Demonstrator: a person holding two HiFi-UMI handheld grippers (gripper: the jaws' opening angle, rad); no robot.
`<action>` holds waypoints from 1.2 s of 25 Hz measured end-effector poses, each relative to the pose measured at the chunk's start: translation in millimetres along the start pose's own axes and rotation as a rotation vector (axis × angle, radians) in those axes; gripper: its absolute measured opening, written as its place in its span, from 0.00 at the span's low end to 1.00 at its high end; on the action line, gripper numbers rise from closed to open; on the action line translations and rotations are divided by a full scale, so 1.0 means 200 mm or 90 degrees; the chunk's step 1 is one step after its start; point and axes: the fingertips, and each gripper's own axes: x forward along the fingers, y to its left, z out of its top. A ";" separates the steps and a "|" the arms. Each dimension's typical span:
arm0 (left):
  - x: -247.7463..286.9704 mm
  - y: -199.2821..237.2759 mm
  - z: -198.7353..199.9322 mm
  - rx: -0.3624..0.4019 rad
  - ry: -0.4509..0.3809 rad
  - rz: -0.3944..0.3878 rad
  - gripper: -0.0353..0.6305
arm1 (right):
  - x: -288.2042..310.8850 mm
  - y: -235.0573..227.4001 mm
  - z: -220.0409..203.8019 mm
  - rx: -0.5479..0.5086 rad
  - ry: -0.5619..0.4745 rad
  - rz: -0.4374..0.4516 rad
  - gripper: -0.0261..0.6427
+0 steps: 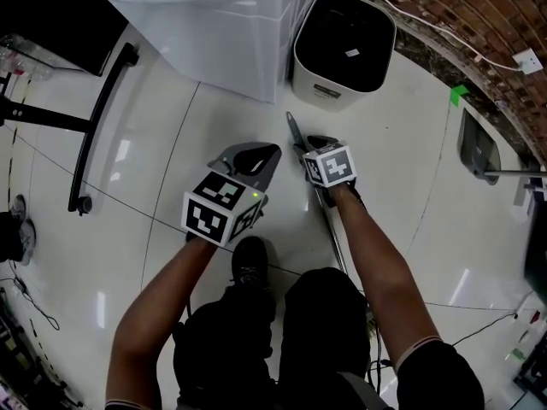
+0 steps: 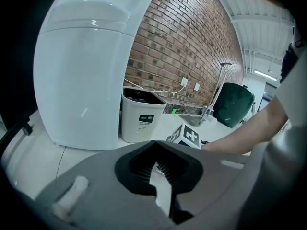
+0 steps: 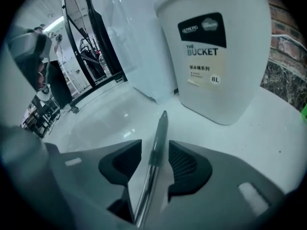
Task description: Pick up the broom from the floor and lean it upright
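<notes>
The broom's thin metal handle with a dark tip lies on the glossy white floor and runs back under my right arm. My right gripper hangs low over it, jaws open. In the right gripper view the handle passes straight between the two pads of the right gripper, and neither pad presses on it. The broom's head is out of sight. My left gripper hovers to the left of the handle, shut and holding nothing. In its own view the left gripper shows its tips together.
A white bucket with a dark inside stands just beyond the handle's tip. A big white plastic cabinet is to its left. A black wheeled stand is at the far left, a dark dustpan by the brick wall. The person's shoe is between the arms.
</notes>
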 end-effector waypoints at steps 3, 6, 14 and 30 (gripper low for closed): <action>0.02 0.03 -0.02 -0.001 0.004 0.001 0.05 | 0.06 -0.01 -0.02 -0.007 0.023 -0.009 0.30; 0.02 0.04 -0.03 0.002 0.014 -0.004 0.05 | 0.10 0.00 -0.07 -0.021 0.040 -0.023 0.21; -0.04 0.06 0.00 0.026 0.031 -0.001 0.05 | -0.12 0.03 0.06 0.066 -0.043 -0.011 0.18; -0.44 -0.66 0.86 0.088 0.045 -0.106 0.05 | -1.57 0.27 0.42 0.080 -0.141 -0.037 0.17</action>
